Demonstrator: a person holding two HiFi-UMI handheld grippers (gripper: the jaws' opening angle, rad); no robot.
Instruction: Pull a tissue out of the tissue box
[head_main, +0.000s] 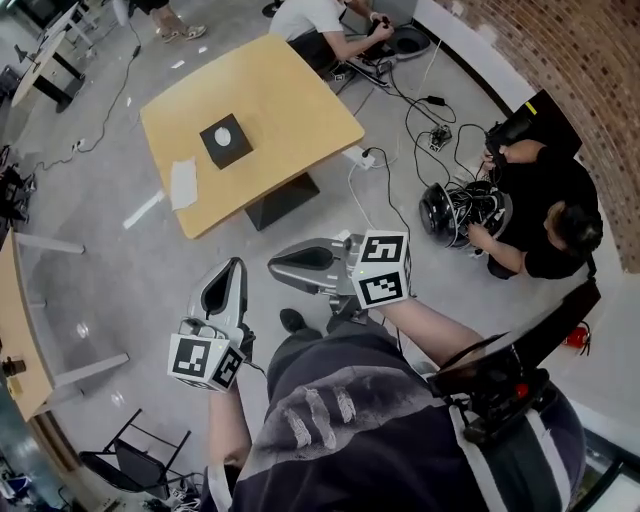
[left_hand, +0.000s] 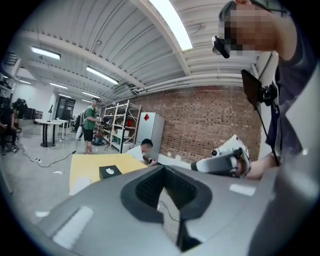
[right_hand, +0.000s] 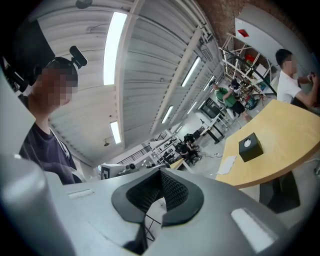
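A black tissue box (head_main: 226, 141) with a white tissue showing at its top stands on a light wooden table (head_main: 290, 100) some way ahead of me. It also shows small in the left gripper view, tissue box (left_hand: 109, 171), and in the right gripper view, tissue box (right_hand: 250, 147). Both grippers are held over the floor, well short of the table. My left gripper (head_main: 237, 263) points toward the table with its jaws together and nothing between them, left gripper (left_hand: 164, 168). My right gripper (head_main: 272, 263) points left, also shut and empty, right gripper (right_hand: 161, 173).
A white sheet of paper (head_main: 183, 183) lies near the table's left edge. Two people sit on the floor at the right among cables (head_main: 455, 205); another person (head_main: 320, 20) sits beyond the table. A second table (head_main: 15, 330) and a chair (head_main: 130, 460) stand at the left.
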